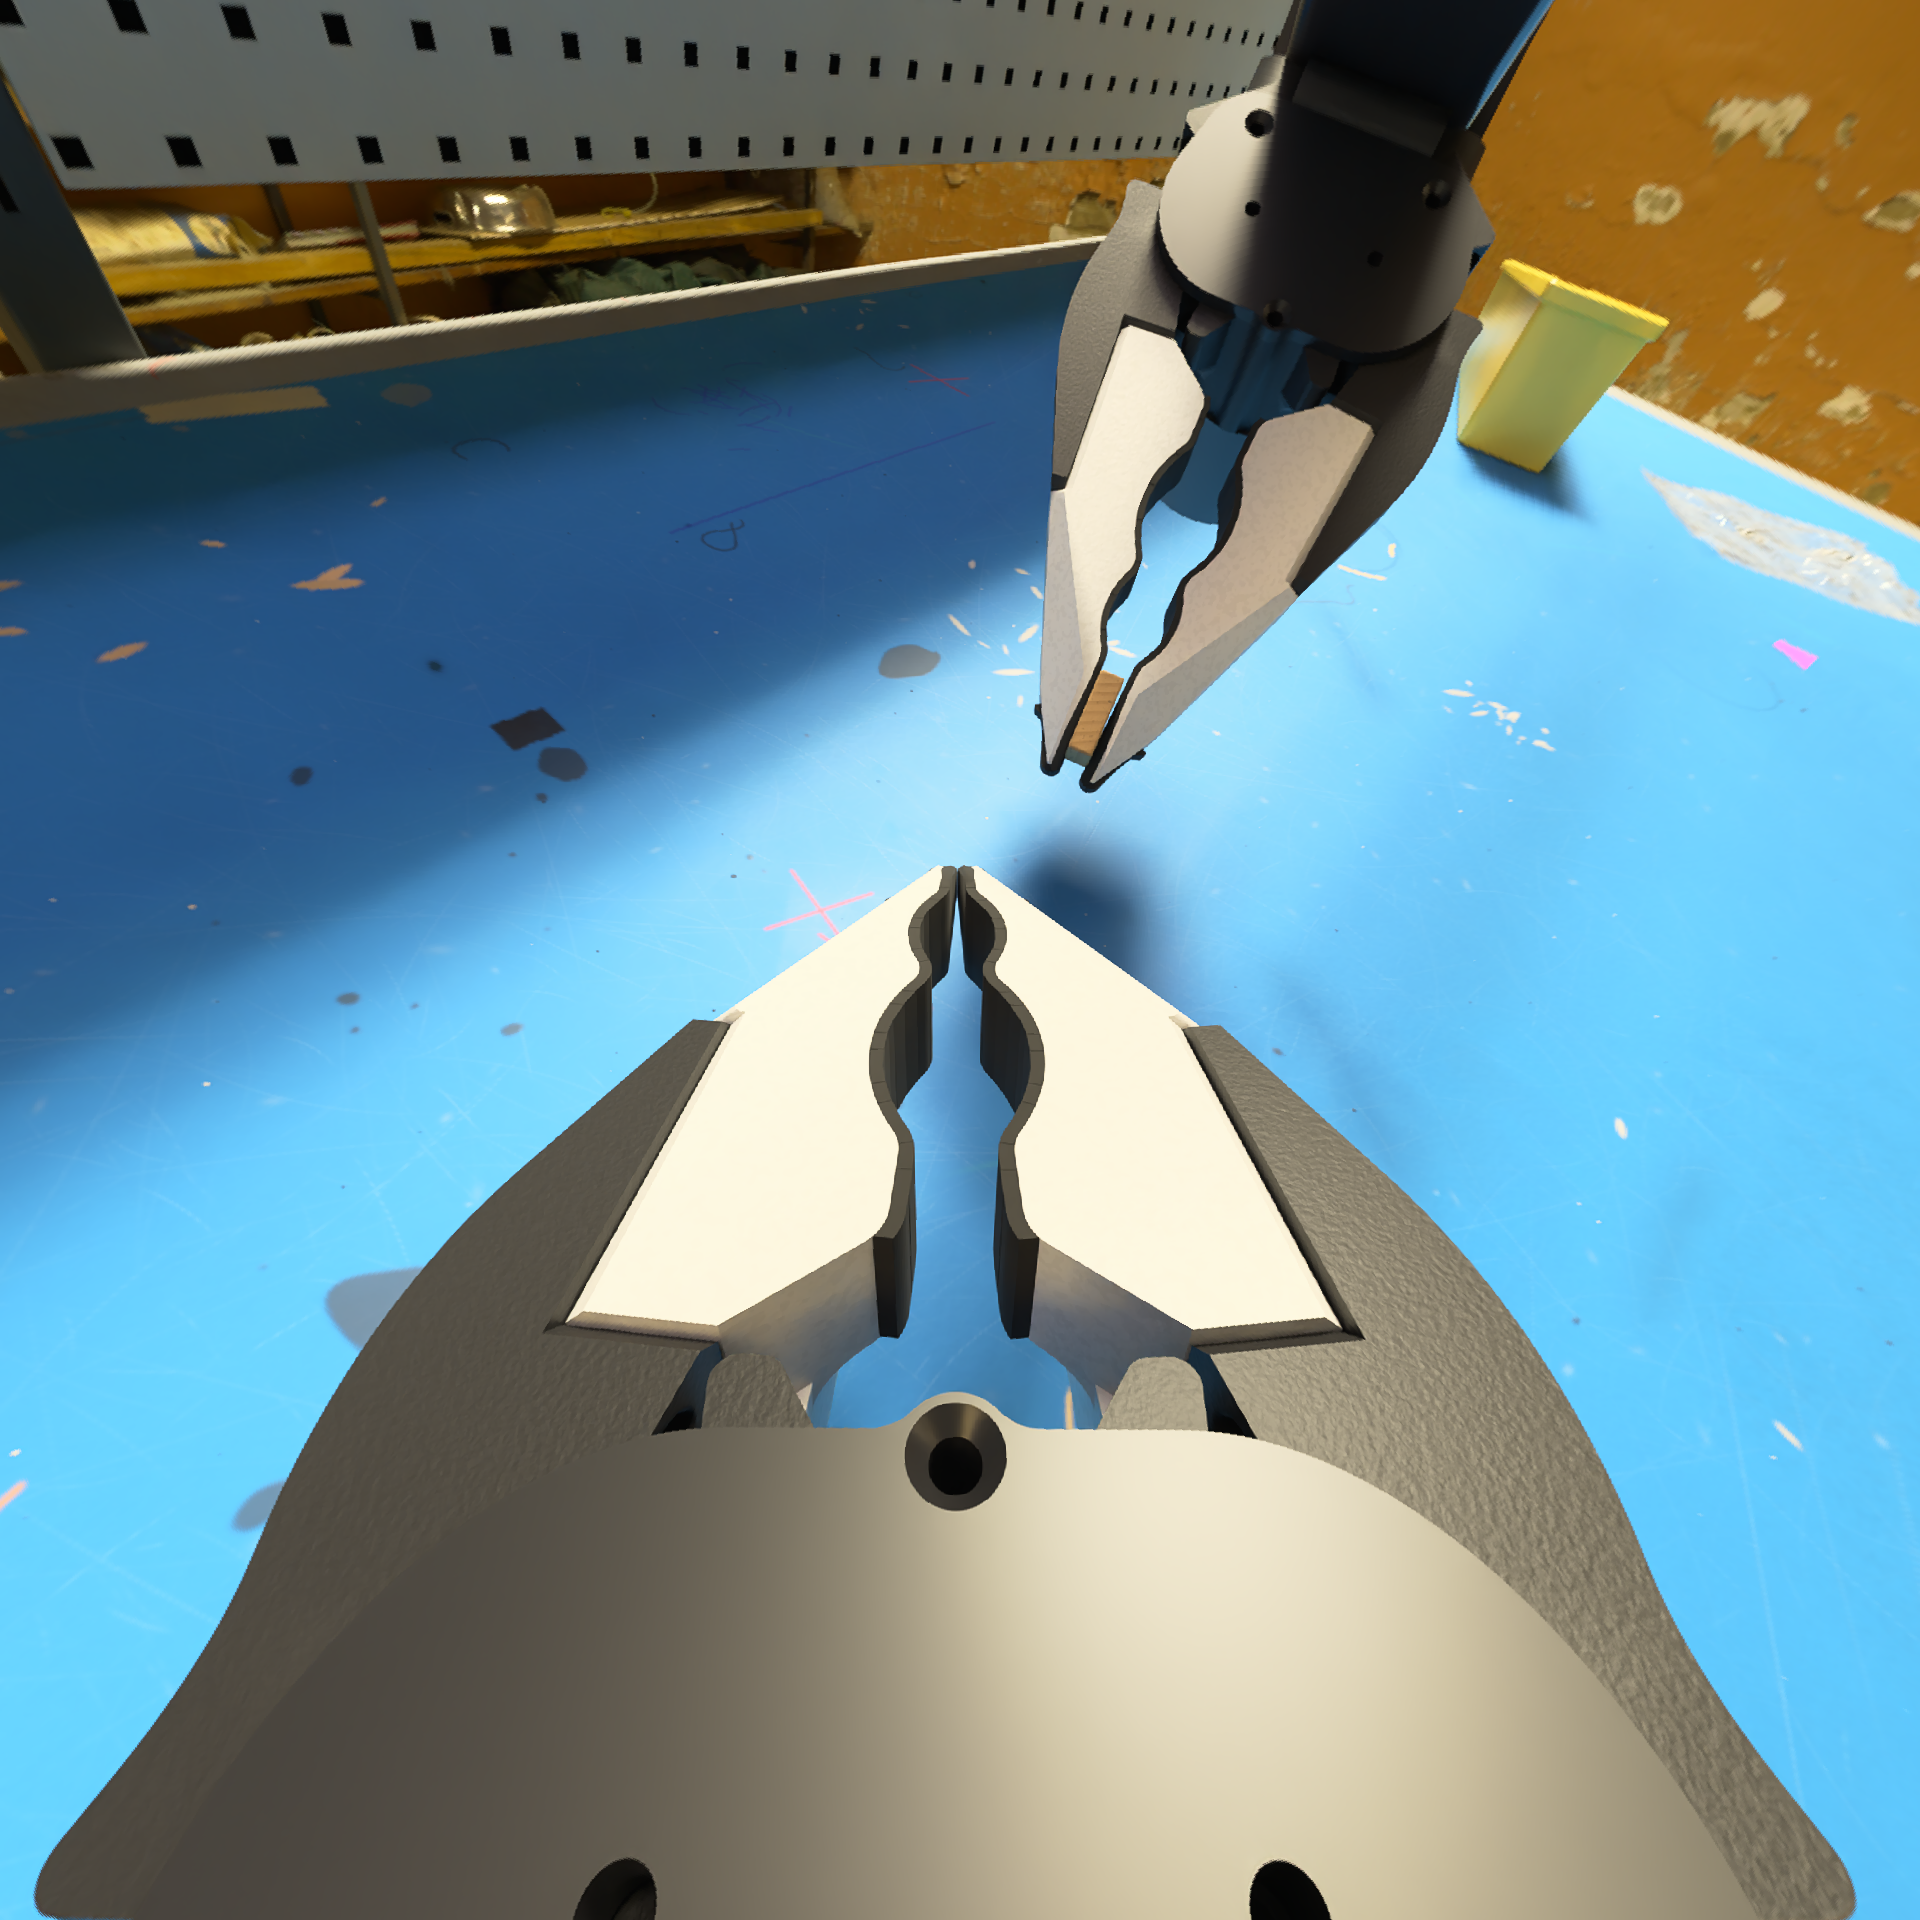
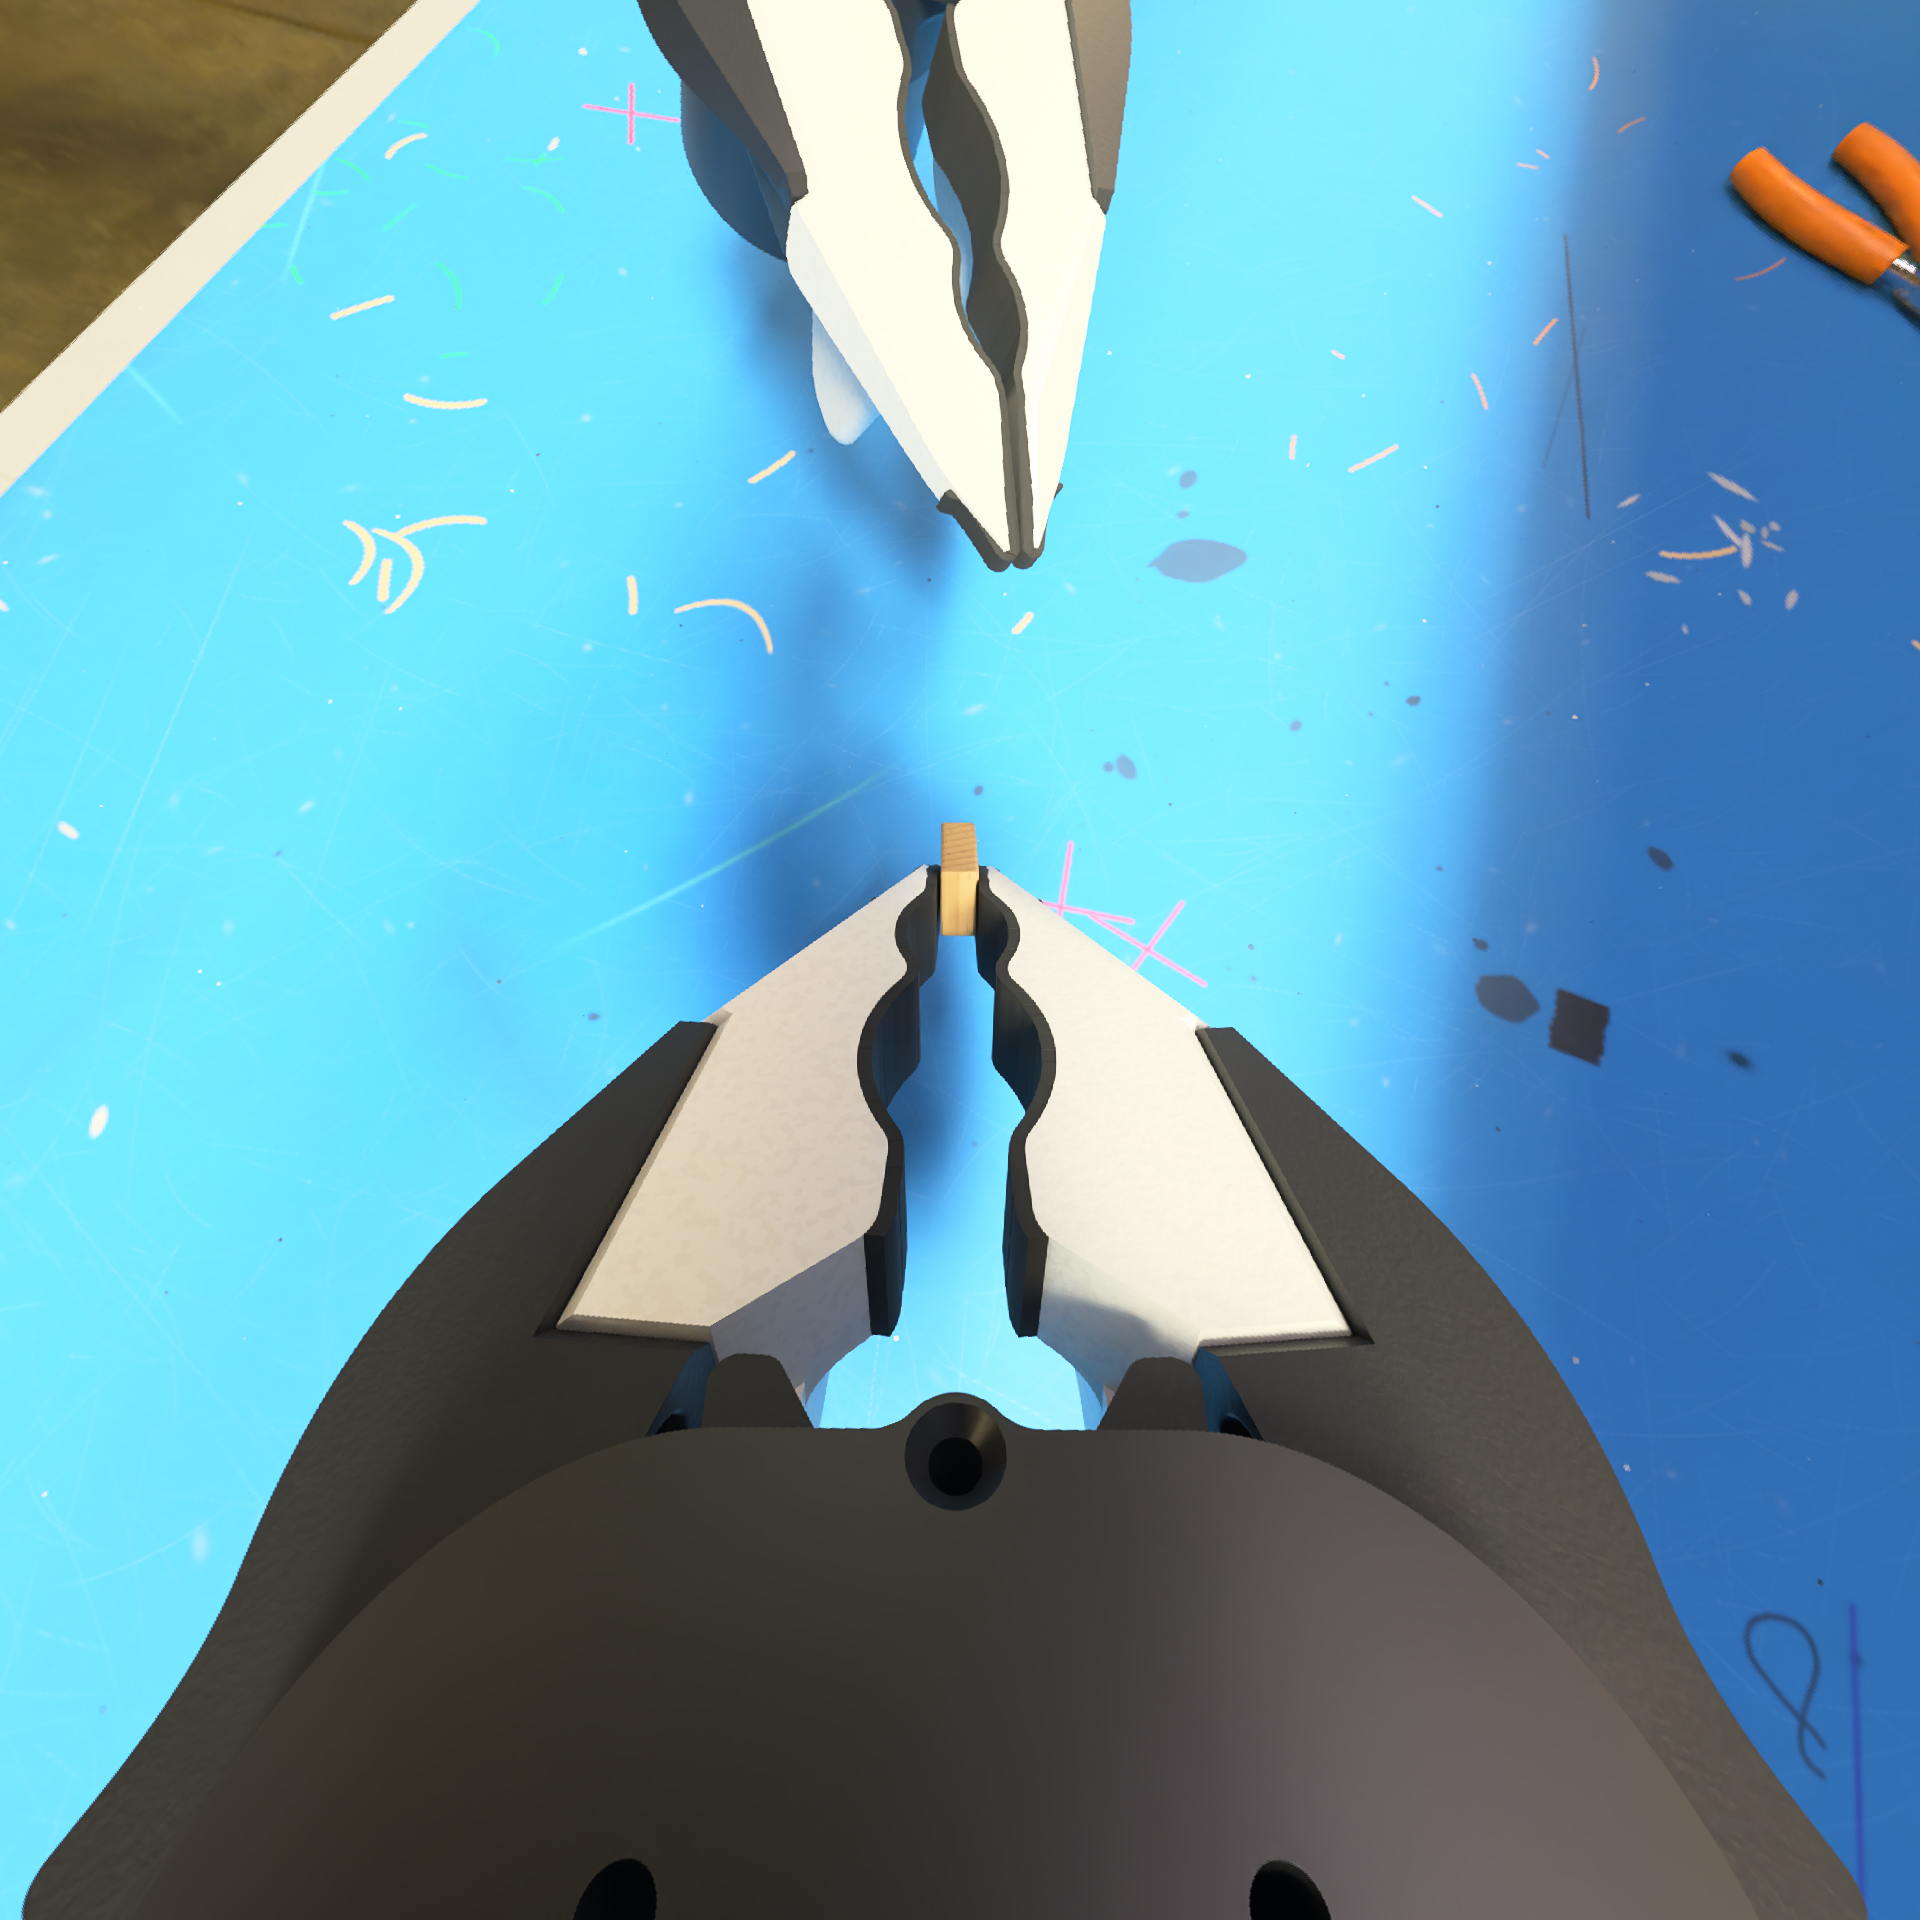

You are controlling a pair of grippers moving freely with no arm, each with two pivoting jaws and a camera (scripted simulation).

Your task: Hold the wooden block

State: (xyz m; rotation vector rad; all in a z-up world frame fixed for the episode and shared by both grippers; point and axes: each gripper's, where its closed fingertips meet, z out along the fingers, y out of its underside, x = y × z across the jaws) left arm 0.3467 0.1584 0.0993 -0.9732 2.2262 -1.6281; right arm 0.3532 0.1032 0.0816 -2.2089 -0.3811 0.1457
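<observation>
The wooden block (image 2: 958, 881) is small, thin and light tan. My right gripper (image 2: 958, 873) is shut on it at the fingertips and holds it above the blue table (image 2: 416, 935). The left wrist view shows the same block (image 1: 1097, 715) pinched in the right gripper (image 1: 1074, 771), which hangs tip-down just beyond my left gripper. My left gripper (image 1: 957, 871) is shut and empty, its tips a short way in front of the block. It also shows in the right wrist view (image 2: 1013, 559), facing the right gripper.
A yellow box (image 1: 1548, 364) stands at the table's far right edge. Orange-handled pliers (image 2: 1839, 213) lie at the right. A perforated metal rail (image 1: 623, 94) and shelves stand behind the table's back edge. A table edge (image 2: 208, 249) runs at the upper left of the right wrist view.
</observation>
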